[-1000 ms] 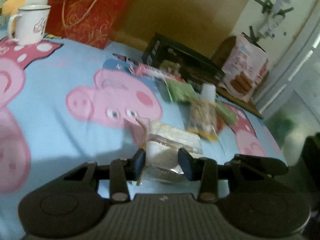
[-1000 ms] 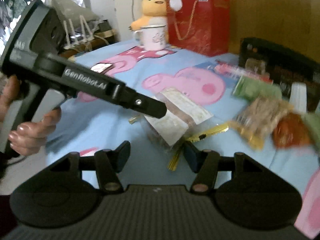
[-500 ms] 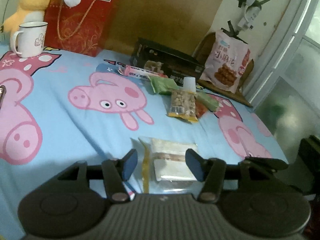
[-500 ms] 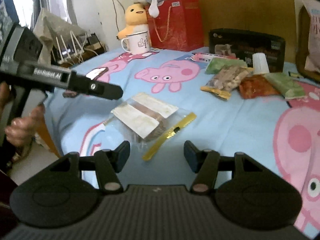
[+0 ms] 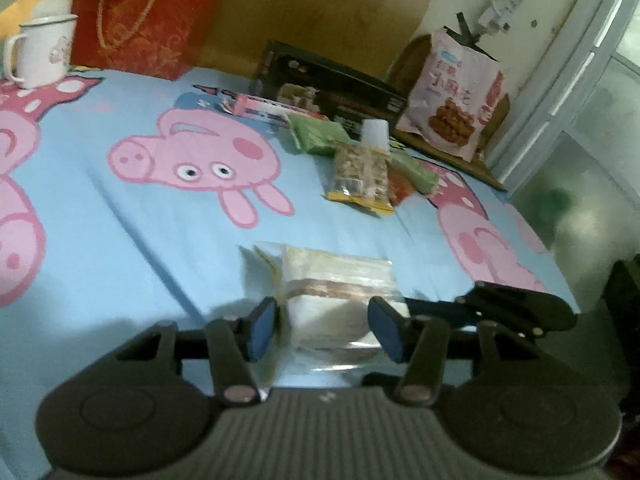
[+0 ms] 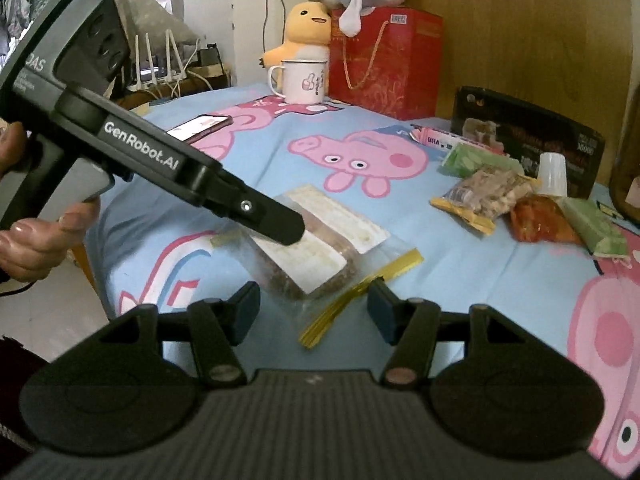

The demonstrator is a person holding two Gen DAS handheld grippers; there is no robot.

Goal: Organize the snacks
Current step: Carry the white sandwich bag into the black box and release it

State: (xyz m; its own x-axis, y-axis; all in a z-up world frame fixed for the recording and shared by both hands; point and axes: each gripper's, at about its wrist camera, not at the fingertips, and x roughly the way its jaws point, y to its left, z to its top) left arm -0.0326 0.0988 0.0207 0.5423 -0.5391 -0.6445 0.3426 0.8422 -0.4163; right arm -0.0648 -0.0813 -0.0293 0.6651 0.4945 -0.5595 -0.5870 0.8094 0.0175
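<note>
A clear bag of white-and-brown wafers (image 5: 336,304) with gold ties lies on the Peppa Pig cloth near the table's front edge; it also shows in the right wrist view (image 6: 316,248). My left gripper (image 5: 324,330) is open with its fingers on either side of the bag's near end. In the right wrist view the left gripper (image 6: 280,226) reaches over the bag. My right gripper (image 6: 312,310) is open and empty, just short of the bag. A nut packet (image 5: 362,174), green packets (image 5: 316,134) and an orange packet (image 6: 540,220) lie together farther back.
A black box (image 5: 332,88), a small white cup (image 5: 376,132), a pink stick pack (image 5: 264,108), a red gift bag (image 5: 148,16) and a mug (image 5: 42,52) stand at the back. A phone (image 6: 200,126) lies at the left. A snack bag (image 5: 460,96) leans at the right.
The left gripper let go of the wafer bag, drew back, and has now come forward and low again with its fingers around the bag's end. The right gripper has moved closer to the bag.
</note>
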